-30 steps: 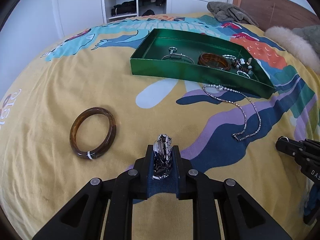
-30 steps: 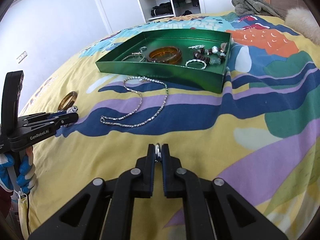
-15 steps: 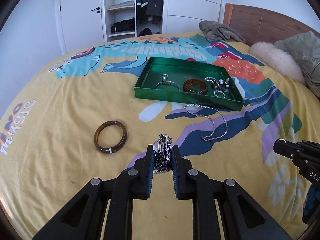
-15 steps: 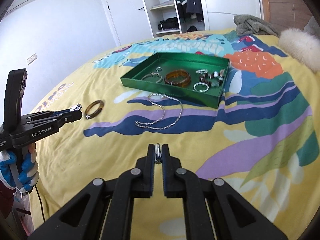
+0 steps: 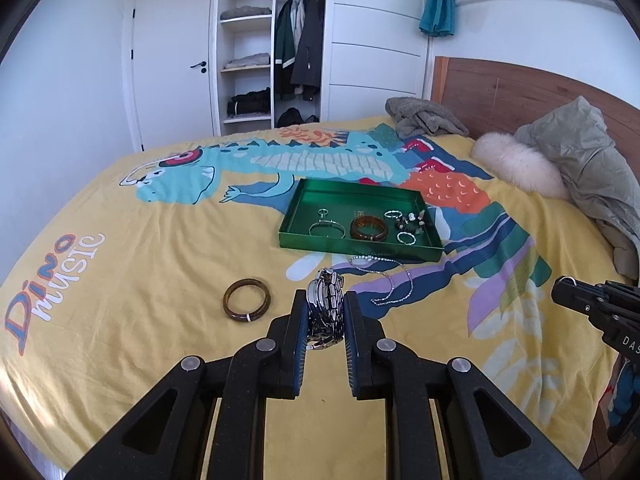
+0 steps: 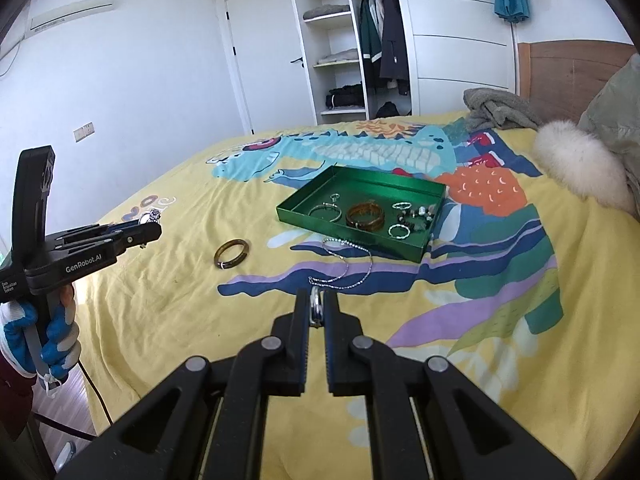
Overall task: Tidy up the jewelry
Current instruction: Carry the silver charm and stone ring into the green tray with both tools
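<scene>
My left gripper (image 5: 325, 304) is shut on a silver metal watch (image 5: 326, 305) and holds it well above the bed. My right gripper (image 6: 317, 306) is shut on a thin silver ring (image 6: 316, 307), also raised. A green tray (image 5: 430, 246) on the bedspread holds an amber bangle (image 5: 369, 228), a silver bangle, rings and beads. A silver chain necklace (image 5: 394, 280) lies in front of the tray. A second amber bangle (image 5: 246, 299) lies to the left. The tray (image 6: 296, 216), necklace (image 6: 347, 264) and loose bangle (image 6: 232, 253) also show in the right wrist view.
The bed has a yellow dinosaur-print cover. A grey cloth (image 5: 424, 118), a fur cushion (image 5: 516, 164) and a jacket (image 5: 592, 168) lie by the wooden headboard. A wardrobe and door stand beyond the bed.
Both grippers have risen and pulled back from the bed, each still holding its item; the tray and loose jewelry look smaller and farther away.
</scene>
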{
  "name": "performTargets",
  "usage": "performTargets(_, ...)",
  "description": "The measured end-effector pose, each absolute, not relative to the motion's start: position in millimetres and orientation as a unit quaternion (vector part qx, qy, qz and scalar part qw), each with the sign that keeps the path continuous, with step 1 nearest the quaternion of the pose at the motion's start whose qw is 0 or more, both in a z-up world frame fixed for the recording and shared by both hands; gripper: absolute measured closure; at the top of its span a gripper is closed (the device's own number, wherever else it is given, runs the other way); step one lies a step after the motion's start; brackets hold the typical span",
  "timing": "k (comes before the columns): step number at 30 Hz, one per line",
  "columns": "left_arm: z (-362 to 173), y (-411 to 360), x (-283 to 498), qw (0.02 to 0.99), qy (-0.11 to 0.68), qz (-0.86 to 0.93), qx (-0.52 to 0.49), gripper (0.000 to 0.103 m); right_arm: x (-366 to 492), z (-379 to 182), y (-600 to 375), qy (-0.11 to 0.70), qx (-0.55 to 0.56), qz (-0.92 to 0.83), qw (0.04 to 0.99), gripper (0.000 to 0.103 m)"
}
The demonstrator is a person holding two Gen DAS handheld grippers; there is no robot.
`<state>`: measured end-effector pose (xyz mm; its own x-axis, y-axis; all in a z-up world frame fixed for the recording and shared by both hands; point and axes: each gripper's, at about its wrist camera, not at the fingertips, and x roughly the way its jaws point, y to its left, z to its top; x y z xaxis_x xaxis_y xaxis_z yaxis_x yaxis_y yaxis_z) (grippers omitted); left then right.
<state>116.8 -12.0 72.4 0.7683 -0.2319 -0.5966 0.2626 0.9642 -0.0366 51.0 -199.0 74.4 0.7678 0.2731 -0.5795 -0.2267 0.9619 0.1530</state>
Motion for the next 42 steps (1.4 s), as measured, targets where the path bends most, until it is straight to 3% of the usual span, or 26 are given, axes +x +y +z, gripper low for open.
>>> performTargets(21,154,-5,66,0.96,0.245,-0.135,0.023,0.087,-14,163,-186,0.243,0.006,0.129,0.961,0.097)
performTargets(42,206,-3,100,0.968,0.213,-0.131,0.017,0.087,22,221,-154,0.209,-0.019,0.164,0.964,0.097)
